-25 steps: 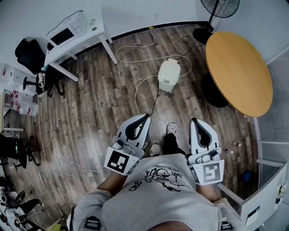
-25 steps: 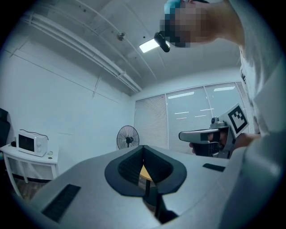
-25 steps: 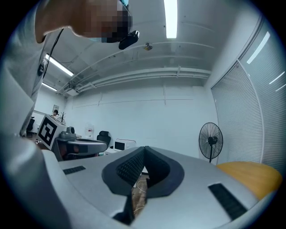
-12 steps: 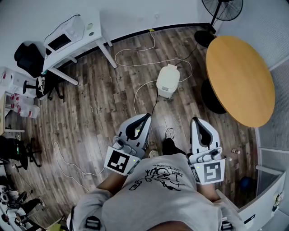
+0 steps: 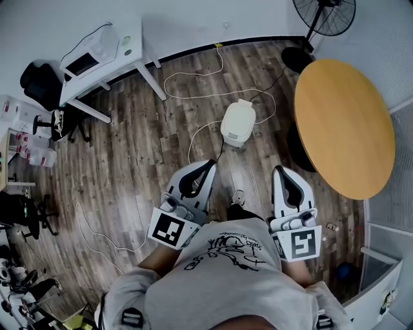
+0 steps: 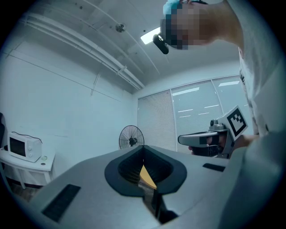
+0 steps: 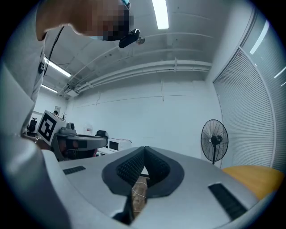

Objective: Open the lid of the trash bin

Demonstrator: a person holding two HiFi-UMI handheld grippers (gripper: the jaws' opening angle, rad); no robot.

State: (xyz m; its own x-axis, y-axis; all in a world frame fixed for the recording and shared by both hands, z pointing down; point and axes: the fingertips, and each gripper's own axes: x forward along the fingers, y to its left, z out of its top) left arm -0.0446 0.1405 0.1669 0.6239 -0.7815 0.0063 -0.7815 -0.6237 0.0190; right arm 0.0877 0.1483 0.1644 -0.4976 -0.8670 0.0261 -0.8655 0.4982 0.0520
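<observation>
The white trash bin [image 5: 237, 122] stands on the wood floor ahead of me, its lid down. Both grippers are held at waist height, well short of the bin and pointing toward it. My left gripper [image 5: 209, 167] is shut with nothing in it, and the left gripper view shows its jaw tips meeting [image 6: 143, 147]. My right gripper [image 5: 282, 172] is shut and empty too, its tips together [image 7: 145, 149] in the right gripper view. The bin does not show in either gripper view.
A round orange table [image 5: 342, 126] fills the right side, with a standing fan [image 5: 322, 14] behind it. A white desk [image 5: 106, 55] carrying a microwave [image 5: 80, 62] is at the back left. White cables [image 5: 193, 87] loop across the floor around the bin.
The bin has slid down and slightly left in the head view, so it lies closer to me. Both grippers hold the same pose, still shut.
</observation>
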